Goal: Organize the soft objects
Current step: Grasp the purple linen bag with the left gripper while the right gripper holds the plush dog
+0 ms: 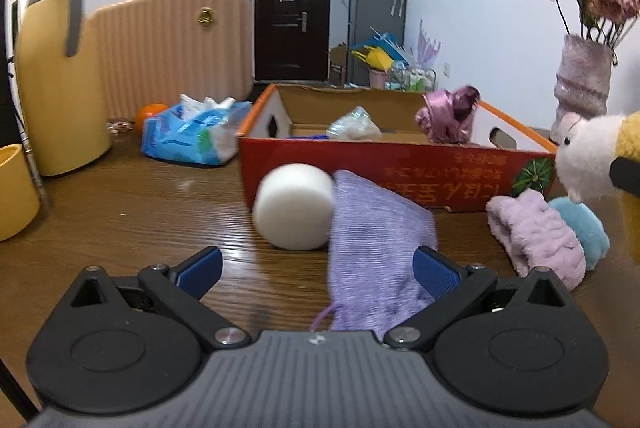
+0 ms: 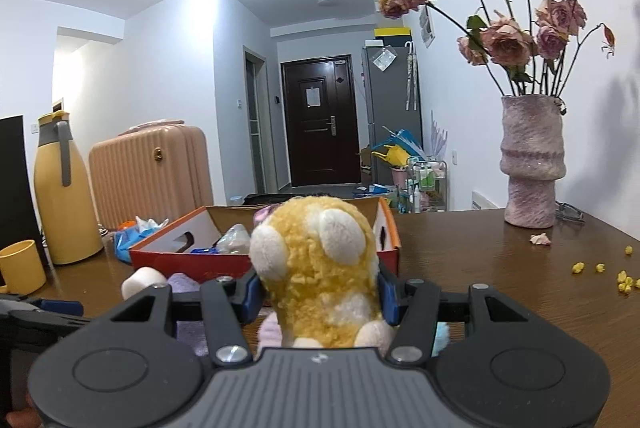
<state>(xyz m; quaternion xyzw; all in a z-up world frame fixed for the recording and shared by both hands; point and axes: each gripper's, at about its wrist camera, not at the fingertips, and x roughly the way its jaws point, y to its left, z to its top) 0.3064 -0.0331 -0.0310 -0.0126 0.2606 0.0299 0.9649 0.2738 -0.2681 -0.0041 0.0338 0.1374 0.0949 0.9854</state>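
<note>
My left gripper (image 1: 318, 268) is open just above the table, with a lilac knitted cloth (image 1: 376, 252) lying between its fingers, against the right pad. A white foam cylinder (image 1: 294, 206) lies just ahead, in front of the red cardboard box (image 1: 384, 168). A shiny pink cloth (image 1: 448, 116) and a clear bag (image 1: 354, 126) sit in the box. My right gripper (image 2: 318, 294) is shut on a yellow and white plush toy (image 2: 316, 268), held above the table near the box (image 2: 192, 260). The toy also shows in the left wrist view (image 1: 588, 156).
A lilac fluffy item (image 1: 536, 236) and a light blue one (image 1: 584, 228) lie right of the box. A tissue pack (image 1: 192, 132), an orange (image 1: 150, 112), a yellow flask (image 1: 56, 76) and a yellow cup (image 1: 14, 188) stand left. A vase of dried roses (image 2: 532, 164) stands right.
</note>
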